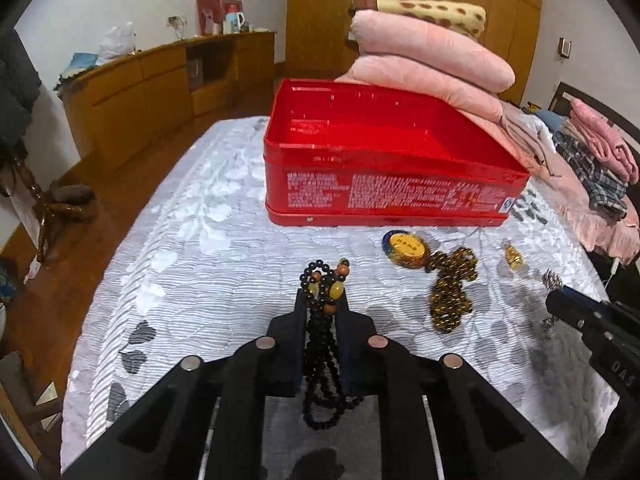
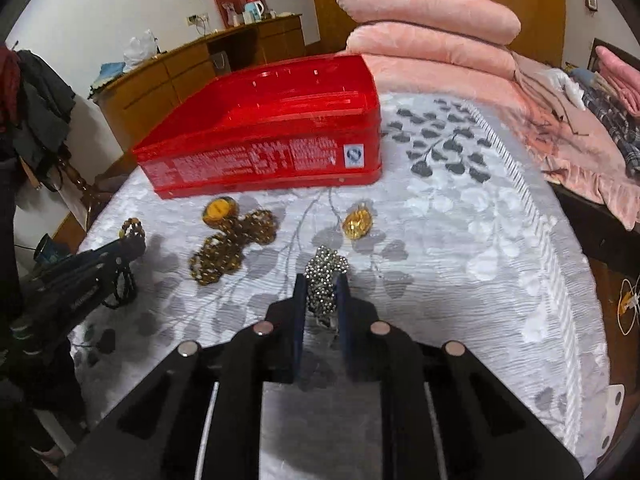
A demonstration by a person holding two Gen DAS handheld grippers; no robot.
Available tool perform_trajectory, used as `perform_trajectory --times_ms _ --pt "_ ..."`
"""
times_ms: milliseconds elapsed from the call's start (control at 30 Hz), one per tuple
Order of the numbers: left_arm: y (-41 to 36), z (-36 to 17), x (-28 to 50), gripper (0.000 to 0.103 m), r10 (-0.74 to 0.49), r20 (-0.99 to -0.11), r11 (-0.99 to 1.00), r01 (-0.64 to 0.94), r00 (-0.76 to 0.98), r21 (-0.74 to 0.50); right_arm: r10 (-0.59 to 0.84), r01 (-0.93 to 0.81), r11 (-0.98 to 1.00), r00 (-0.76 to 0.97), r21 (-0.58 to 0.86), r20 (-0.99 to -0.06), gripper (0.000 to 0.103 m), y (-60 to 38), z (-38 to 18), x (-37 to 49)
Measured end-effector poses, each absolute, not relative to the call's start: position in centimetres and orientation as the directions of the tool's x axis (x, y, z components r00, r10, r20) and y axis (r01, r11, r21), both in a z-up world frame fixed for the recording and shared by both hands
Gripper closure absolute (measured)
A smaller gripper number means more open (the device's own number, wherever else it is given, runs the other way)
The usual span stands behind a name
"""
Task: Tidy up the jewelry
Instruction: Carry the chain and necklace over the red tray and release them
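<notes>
My left gripper point(image 1: 322, 300) is shut on a black bead necklace point(image 1: 322, 344) with amber beads, held above the bed; its loops hang down between the fingers. My right gripper point(image 2: 322, 284) is shut on a silver beaded piece point(image 2: 325, 280), also above the bed. An open red tin box point(image 1: 384, 184) stands ahead on the bedspread and also shows in the right wrist view point(image 2: 264, 160). A brown bead necklace point(image 1: 450, 292) with a round yellow pendant point(image 1: 404, 249) and a small gold piece point(image 1: 513, 257) lie in front of the box.
Folded pink blankets point(image 1: 432, 64) are stacked behind the box. Clothes point(image 1: 596, 160) lie piled at the right. A wooden cabinet point(image 1: 152, 92) lines the left wall. The bed's left edge drops to a wooden floor point(image 1: 60, 264).
</notes>
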State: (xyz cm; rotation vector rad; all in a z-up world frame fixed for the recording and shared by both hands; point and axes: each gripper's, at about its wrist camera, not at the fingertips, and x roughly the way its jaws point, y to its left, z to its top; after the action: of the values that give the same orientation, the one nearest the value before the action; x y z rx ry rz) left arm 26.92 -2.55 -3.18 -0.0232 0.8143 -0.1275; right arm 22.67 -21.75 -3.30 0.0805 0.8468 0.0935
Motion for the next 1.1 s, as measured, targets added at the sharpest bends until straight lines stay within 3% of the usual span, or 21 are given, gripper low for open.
perform_trajectory --times_ms 700,1100 --pt "-4.0 2.5 29.3 0.089 -0.146 -0.597 0.989 0.127 0.789 -0.074 0.116 -0.096 0.993 0.771 0.066 -0.626 0.089 -20.0 2.2 26.4" --pt "-4.6 6.1 37.0 0.089 -0.18 -0.524 0.983 0.138 0.833 -0.119 0.125 -0.099 0.992 0.783 0.077 -0.61 0.089 -20.3 4.8 34.3"
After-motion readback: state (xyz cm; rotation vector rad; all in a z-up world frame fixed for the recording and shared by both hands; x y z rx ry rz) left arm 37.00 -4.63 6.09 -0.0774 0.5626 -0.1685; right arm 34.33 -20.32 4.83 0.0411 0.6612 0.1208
